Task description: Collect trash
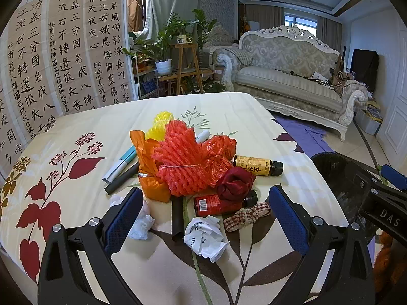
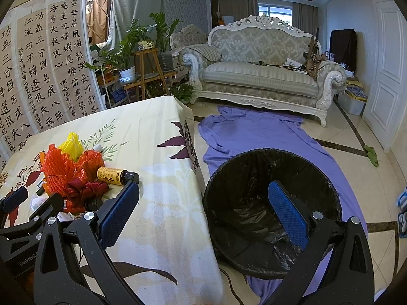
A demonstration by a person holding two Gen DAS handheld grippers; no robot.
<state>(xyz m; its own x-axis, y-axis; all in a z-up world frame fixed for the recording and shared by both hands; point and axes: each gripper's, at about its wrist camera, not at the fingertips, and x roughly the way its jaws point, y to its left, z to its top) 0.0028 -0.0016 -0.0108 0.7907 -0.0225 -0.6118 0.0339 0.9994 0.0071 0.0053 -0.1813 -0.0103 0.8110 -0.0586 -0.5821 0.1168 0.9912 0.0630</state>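
A pile of trash lies on the floral tablecloth (image 1: 76, 132): orange foam net (image 1: 183, 162), yellow foam net (image 1: 159, 124), orange bag (image 1: 150, 162), yellow-label bottle (image 1: 257, 165), red bottle (image 1: 216, 204), dark red wrapper (image 1: 235, 183), crumpled white paper (image 1: 206, 237), checked ribbon (image 1: 248, 216), black tube (image 1: 177, 218), white tissue (image 1: 141, 222). My left gripper (image 1: 206, 200) is open just before the pile, holding nothing. My right gripper (image 2: 203, 195) is open and empty, one finger over the table edge, the other over the black-lined trash bin (image 2: 269, 211) on the floor.
A purple cloth (image 2: 257, 132) is spread on the tiled floor under the bin. A sofa (image 2: 259, 76) stands behind, plants (image 2: 137, 40) and a calligraphy screen (image 1: 51, 58) at the left. A pen and a marker (image 1: 122, 175) lie left of the pile.
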